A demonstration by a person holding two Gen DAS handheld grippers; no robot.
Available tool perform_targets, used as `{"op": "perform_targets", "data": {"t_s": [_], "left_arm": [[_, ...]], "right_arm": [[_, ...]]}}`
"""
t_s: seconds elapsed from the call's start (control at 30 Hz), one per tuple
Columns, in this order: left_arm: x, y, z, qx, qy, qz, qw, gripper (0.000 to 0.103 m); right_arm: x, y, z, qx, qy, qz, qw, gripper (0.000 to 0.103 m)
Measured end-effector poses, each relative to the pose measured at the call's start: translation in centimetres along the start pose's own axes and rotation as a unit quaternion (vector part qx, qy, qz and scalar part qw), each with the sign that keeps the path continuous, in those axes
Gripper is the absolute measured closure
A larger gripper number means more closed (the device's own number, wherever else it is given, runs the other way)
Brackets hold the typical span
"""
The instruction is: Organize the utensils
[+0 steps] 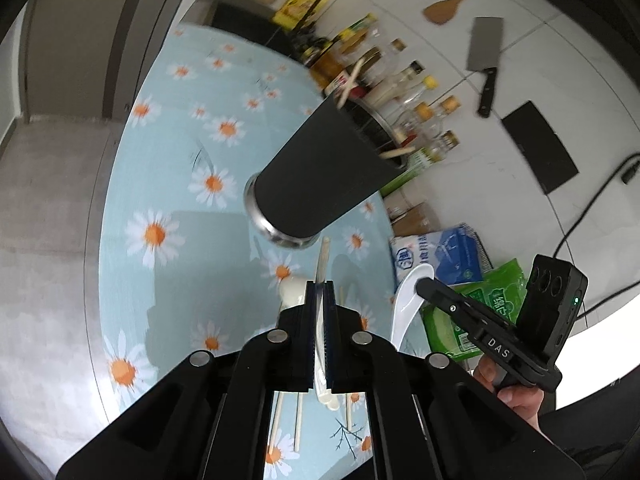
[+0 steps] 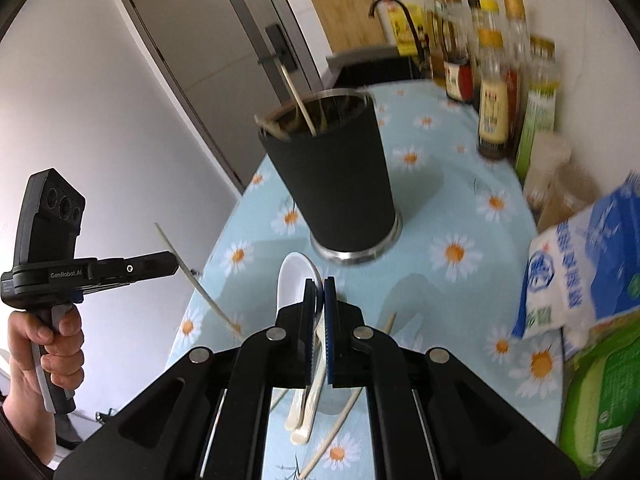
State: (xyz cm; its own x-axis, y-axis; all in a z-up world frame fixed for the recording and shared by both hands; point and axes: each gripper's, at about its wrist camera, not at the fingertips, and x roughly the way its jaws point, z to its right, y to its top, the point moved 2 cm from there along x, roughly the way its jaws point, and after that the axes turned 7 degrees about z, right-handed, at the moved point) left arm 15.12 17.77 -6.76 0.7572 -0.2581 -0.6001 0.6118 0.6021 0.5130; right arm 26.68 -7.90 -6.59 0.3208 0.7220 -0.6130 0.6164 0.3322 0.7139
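Note:
A black utensil cup (image 1: 320,172) with a steel base stands on the daisy tablecloth (image 1: 168,160); it also shows in the right wrist view (image 2: 340,184) with chopsticks inside. My left gripper (image 1: 320,286) is shut on a pale chopstick (image 1: 322,256), held above the table short of the cup; it shows at the left in the right wrist view (image 2: 174,266). My right gripper (image 2: 319,282) is shut on a white ceramic spoon (image 2: 294,280), also short of the cup; the spoon shows in the left wrist view (image 1: 408,300).
More chopsticks (image 2: 340,424) and white spoons (image 2: 304,412) lie on the cloth below the grippers. Sauce bottles (image 2: 496,92) line the back right. A blue-white bag (image 2: 588,264) and a green packet (image 2: 600,392) lie at the right. A cleaver (image 1: 484,60) and a wooden spatula (image 1: 452,4) hang on the tiled wall.

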Motion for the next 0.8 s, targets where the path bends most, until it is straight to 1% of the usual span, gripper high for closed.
{"op": "perform_targets", "data": {"t_s": [0.17, 0.3, 0.5, 0.63, 0.7, 0.8], "left_arm": [[-0.7, 1.3, 1.7, 0.038, -0.004, 0.02, 0.9991, 0.103], [-0.7, 1.6, 2.1, 0.047, -0.008, 0.021, 0.9986, 0.103], [-0.1, 1.6, 0.9, 0.03, -0.002, 0.01, 0.9995, 0.103], [0.7, 1.7, -0.4, -0.002, 0.001, -0.001, 1.0, 0.103], [1.1, 1.8, -1.1, -0.02, 0.008, -0.008, 0.9997, 0.103], [1.7, 1.9, -1.9, -0.033, 0.019, -0.017, 0.9991, 0.103]], "right_arm": [[-1.2, 1.8, -0.2, -0.011, -0.005, 0.027, 1.0, 0.098], [-1.9, 3.0, -0.4, -0.018, -0.008, 0.042, 0.999, 0.098], [-2.1, 3.2, -0.5, -0.017, -0.005, 0.047, 0.999, 0.098], [-2.0, 3.1, -0.5, -0.015, -0.002, 0.045, 0.999, 0.098], [-1.9, 3.0, -0.4, -0.01, -0.001, 0.043, 0.999, 0.098], [-1.7, 2.9, -0.1, -0.003, 0.0, 0.039, 0.999, 0.098]]}}
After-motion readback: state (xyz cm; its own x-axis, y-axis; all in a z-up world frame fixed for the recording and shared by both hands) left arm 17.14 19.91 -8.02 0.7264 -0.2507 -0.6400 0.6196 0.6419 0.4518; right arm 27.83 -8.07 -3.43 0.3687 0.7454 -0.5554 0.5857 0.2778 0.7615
